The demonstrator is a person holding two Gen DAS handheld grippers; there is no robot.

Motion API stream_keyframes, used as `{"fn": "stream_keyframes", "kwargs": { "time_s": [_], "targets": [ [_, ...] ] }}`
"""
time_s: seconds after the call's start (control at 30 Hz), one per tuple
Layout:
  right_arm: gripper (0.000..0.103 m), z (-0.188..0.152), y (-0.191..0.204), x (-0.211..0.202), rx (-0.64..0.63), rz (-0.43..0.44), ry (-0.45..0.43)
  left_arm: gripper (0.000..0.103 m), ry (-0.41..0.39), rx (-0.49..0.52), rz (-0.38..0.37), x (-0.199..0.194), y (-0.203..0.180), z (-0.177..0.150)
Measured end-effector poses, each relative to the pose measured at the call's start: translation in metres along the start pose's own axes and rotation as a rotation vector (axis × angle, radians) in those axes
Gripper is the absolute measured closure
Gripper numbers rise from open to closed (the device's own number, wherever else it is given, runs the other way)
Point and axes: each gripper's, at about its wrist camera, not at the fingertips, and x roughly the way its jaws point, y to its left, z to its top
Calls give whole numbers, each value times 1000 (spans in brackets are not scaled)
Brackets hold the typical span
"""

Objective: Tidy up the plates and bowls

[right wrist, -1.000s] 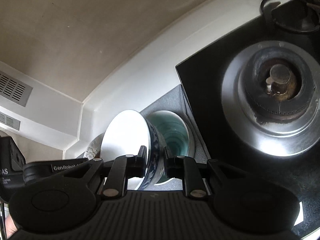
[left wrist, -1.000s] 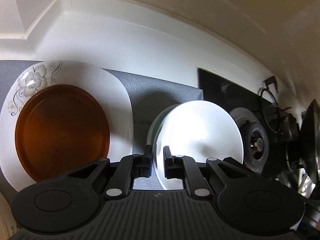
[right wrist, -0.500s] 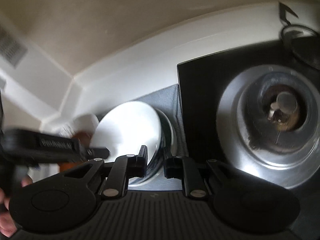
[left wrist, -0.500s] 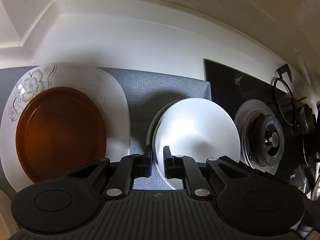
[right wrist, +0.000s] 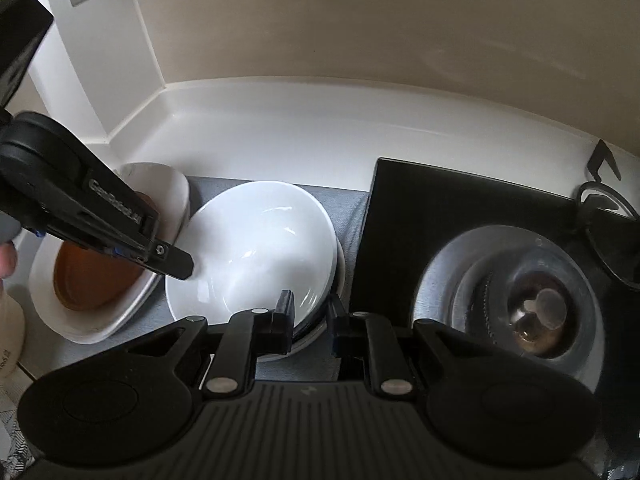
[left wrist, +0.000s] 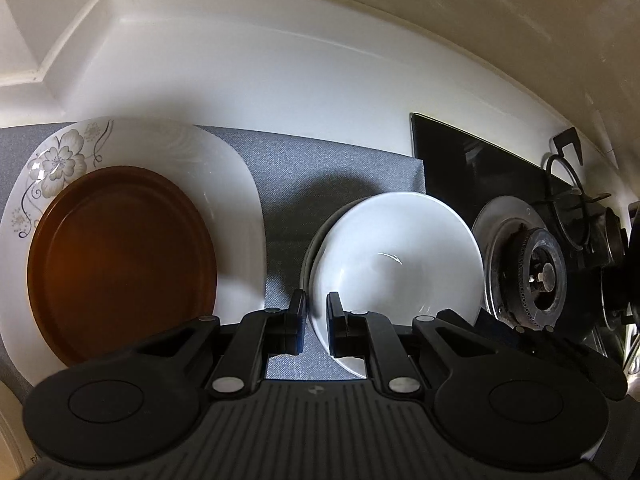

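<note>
A white bowl [left wrist: 396,256] sits nested on another bowl on the grey mat [left wrist: 320,172]; it also shows in the right wrist view [right wrist: 256,248]. My left gripper [left wrist: 316,320] is shut on the white bowl's near-left rim. My right gripper [right wrist: 310,320] is shut on the bowl's near-right rim, with the lower bowl's rim [right wrist: 338,264] beneath. A brown plate [left wrist: 120,260] lies on a white floral plate [left wrist: 224,168] to the left. The left gripper's finger [right wrist: 176,262] shows in the right wrist view on the bowl's left rim.
A black glass hob [right wrist: 460,216] with a steel gas burner [right wrist: 536,304] lies right of the mat. A pan support [left wrist: 568,196] stands further right. The white counter upstand [left wrist: 280,60] and wall run behind. A pale bottle [right wrist: 10,332] stands at far left.
Both grippers have tipped the white bowl from nearly upright to level and lowered it onto the other bowl. The teal inside of the lower bowl is now covered.
</note>
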Motion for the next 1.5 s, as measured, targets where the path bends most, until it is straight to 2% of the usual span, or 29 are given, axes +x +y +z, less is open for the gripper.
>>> {"fn": "stream_keyframes", "kwargs": {
  "time_s": [0.27,0.3,0.47,0.53,0.6,0.67,0.73,0.8,0.87,0.93,1.0,1.03,1.17,1.27,1.4,1.5],
  "targets": [
    [85,-2,31,-2,-203,-139,-27,91,39,-34,-42,8,11,2],
    [83,-1,31,-2,-200,-136,-26,91,38,-30,-40,8,11,3],
    [81,5,-4,-2,42,-6,9,88,40,-21,-44,12,8,7],
    [71,4,-12,-5,77,52,2,87,57,-29,-43,17,9,10],
    [66,4,-18,-7,101,68,-10,86,81,-62,-55,23,12,12],
    [66,5,-23,-6,134,32,2,86,89,-75,-57,27,14,13],
    [65,4,-29,-9,185,36,1,86,97,-73,-49,30,12,13],
    [62,2,-37,-4,268,115,24,86,110,-70,-38,33,9,13],
    [62,1,-43,5,353,184,65,86,116,-69,-25,35,6,13],
    [63,-1,-48,17,420,202,101,85,121,-56,-15,37,3,12],
    [73,-6,-54,20,493,195,101,84,110,-37,-2,35,0,9],
    [75,-8,-55,19,516,199,97,83,110,-24,5,35,-2,7],
    [75,-14,-48,13,465,197,111,82,115,8,14,33,-6,-4],
    [76,-22,-47,9,480,203,150,81,118,23,16,28,-7,-20],
    [76,-42,-33,-9,442,214,209,79,133,90,21,19,-8,-59],
    [74,-62,-22,-22,375,248,220,81,157,78,-21,17,6,-85]
  ]
}}
